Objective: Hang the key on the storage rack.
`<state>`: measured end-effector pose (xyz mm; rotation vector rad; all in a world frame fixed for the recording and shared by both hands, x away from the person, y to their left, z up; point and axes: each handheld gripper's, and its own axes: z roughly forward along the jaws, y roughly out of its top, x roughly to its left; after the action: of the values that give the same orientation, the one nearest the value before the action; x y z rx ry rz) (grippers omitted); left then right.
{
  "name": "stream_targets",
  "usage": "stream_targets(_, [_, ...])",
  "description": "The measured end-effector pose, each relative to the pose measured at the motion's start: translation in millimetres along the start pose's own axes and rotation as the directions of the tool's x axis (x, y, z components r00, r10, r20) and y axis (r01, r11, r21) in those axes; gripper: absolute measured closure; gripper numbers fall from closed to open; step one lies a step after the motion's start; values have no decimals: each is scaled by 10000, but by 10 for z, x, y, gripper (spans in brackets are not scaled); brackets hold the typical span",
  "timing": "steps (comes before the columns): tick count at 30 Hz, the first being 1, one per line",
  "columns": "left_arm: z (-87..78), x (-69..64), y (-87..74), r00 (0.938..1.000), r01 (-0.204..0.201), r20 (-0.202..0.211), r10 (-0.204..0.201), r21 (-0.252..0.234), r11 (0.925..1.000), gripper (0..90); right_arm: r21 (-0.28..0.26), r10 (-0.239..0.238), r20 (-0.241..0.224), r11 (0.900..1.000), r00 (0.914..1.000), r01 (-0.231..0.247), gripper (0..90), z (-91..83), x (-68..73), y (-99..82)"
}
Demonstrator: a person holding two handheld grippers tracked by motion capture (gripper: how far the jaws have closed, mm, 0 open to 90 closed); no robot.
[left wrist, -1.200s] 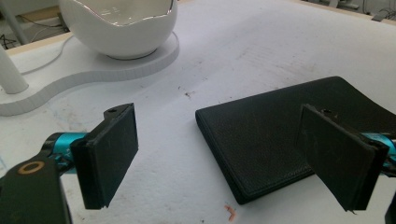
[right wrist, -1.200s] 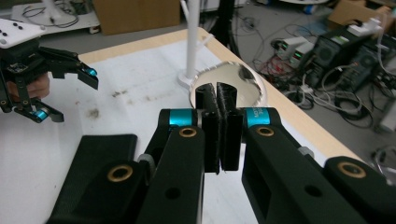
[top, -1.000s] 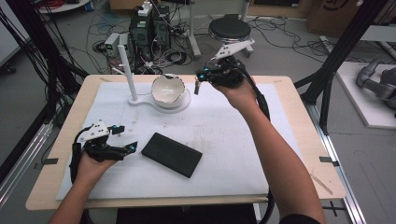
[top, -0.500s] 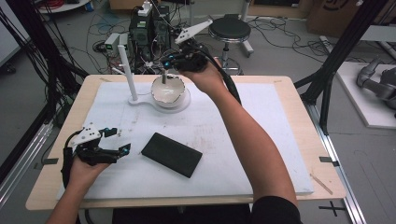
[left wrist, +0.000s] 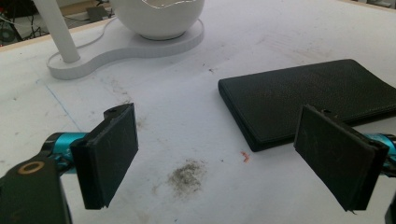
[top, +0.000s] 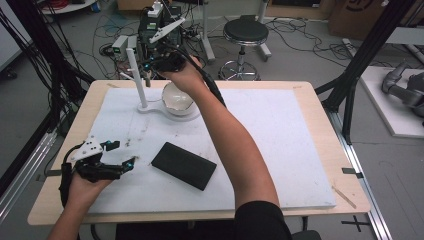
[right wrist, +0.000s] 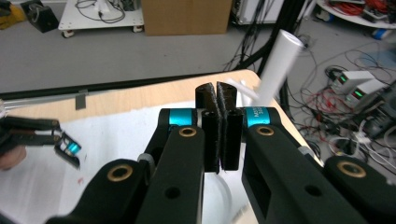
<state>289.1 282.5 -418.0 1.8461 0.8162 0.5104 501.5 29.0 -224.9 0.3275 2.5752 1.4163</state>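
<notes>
Up close, right gripper (right wrist: 218,105) clamped empty; left gripper (left wrist: 224,154) agape beside wallet (left wrist: 308,98).

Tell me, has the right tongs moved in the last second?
Yes. The right tongs went left, from right of the white bowl to the white post.

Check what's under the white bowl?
The white bowl sits on the round end of a flat white base that also carries the white post. The base lies on the white mat. Whatever is beneath the base is covered.
</notes>
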Motion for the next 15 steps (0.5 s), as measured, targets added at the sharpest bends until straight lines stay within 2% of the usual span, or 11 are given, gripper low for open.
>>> stream_targets(1, [-6,1,-4,10000,36,-25,-36,-22,10000,136,-97,-264,4,9996,9997,264,900,66,-19,25])
stream_targets(2, [-10,4,-10,10000,53,-47,-53,-31,10000,136,77,-215,-117,9997,9997,216,900,183,7,71])
stream_targets(3, [-17,6,-15,9999,86,-67,-86,-12,10000,136,77,-215,-117,9997,9997,216,900,183,7,71])
stream_targets(6, [-34,20,-25,9999,70,-133,-70,16,10000,136,93,-502,-178,9987,9986,504,900,401,21,149])
stream_targets(7, [-40,20,-27,9998,106,-158,-106,1,9999,136,93,-502,-178,9987,9986,504,900,401,21,149])
stream_targets(8, [-44,17,-29,9997,178,-177,-179,-51,9998,136,291,-193,-302,9994,9994,202,900,477,43,167])
stream_targets(10, [-50,24,-33,9997,165,-168,-166,-36,9999,136,288,-166,-303,9994,9994,175,900,516,36,170])
stream_targets(11, [-50,27,-35,9997,158,-165,-158,-14,9999,136,190,-361,-126,9992,9993,364,900,568,-3,173])
stream_targets(15, [-30,25,-36,9999,124,-115,-123,43,9999,136,179,-82,-1,9998,10000,82,900,664,-57,149])
